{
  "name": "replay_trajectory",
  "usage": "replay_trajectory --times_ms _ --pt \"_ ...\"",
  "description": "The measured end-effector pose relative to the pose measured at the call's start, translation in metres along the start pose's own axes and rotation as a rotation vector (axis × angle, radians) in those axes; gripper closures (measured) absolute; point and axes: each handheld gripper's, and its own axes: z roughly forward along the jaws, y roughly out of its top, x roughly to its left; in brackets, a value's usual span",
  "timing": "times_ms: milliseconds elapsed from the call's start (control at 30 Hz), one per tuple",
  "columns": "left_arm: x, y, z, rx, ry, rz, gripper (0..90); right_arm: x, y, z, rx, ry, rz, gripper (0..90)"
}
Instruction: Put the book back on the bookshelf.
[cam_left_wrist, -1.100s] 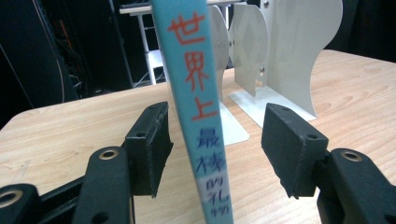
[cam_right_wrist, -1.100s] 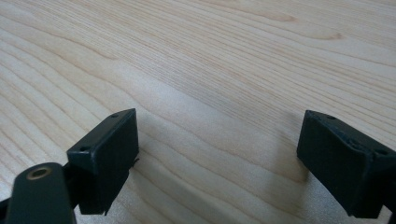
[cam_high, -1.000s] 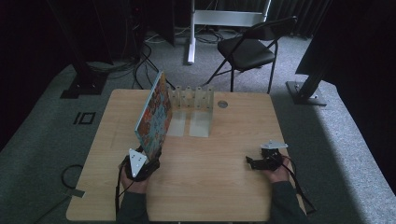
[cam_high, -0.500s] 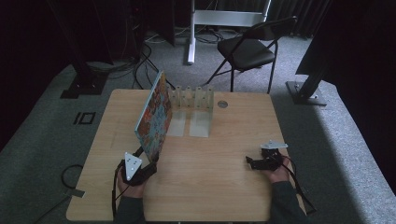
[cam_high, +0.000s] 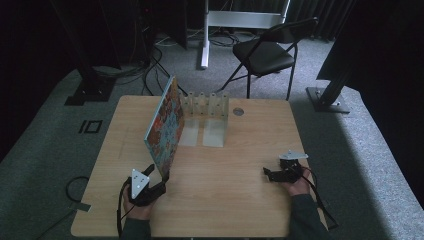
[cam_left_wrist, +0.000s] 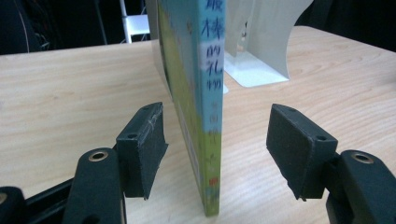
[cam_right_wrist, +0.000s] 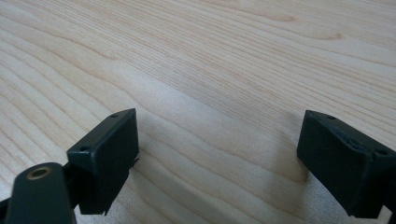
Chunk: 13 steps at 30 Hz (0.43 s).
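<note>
Nearest, the left gripper (cam_left_wrist: 217, 154) stands open with its pads clear of a thin picture book (cam_left_wrist: 201, 107) upright between them on the wooden table (cam_high: 240, 195). The right gripper (cam_right_wrist: 217, 163) rests wide and empty. The book looks light, stiff and tippy, leaning toward the white bookend rack (cam_high: 207, 120) beyond; pinching its spine edge low seems safest.

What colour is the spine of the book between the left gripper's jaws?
Light blue, turning green low down, with dark blue characters; the book's spine shows best in the left gripper view.
</note>
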Motion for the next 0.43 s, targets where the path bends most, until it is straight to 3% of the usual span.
replay_trajectory --times_ms 433 --pt "-0.002 -0.011 -0.004 0.034 0.001 -0.012 37.6 0.0 0.0 0.0 0.0 0.0 0.0 12.4"
